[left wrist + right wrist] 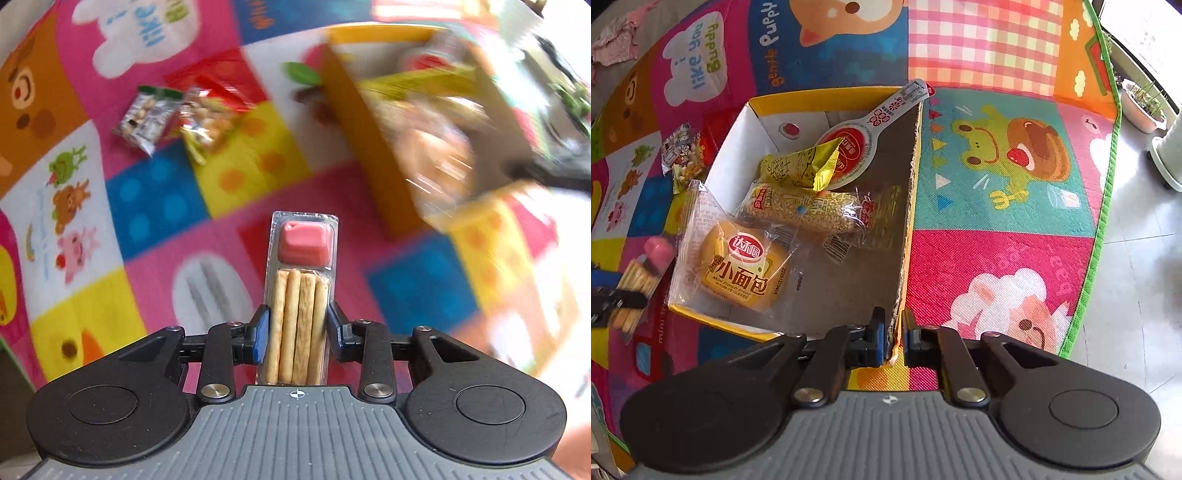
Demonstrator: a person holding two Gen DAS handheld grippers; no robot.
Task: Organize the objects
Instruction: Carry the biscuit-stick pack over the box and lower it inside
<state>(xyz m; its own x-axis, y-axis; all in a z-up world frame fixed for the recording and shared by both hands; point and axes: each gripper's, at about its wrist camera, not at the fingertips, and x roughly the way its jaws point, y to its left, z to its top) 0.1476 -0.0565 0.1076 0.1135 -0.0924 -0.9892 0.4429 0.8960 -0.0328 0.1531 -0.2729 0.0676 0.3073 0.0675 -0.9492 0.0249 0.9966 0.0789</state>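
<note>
The left gripper [297,326] pinches a clear plastic biscuit-stick pack [301,291] by its long edges, its blue pads pressed to both sides; 4 ridged, tan sticks lie under a glossy pink dip tub, all held above the colourful foam play mat [155,192]. The right gripper [894,338] is nearly closed on the raw corrugated edge of the cardboard box [908,206]. Inside the box lie a round bun in crinkly clear wrap [738,266], a grainy cereal bar [809,212] and a spoon-shaped lidded cup [864,140]. 2 small snack packets [170,118], probably nuts, rest on the mat beside the box.
</note>
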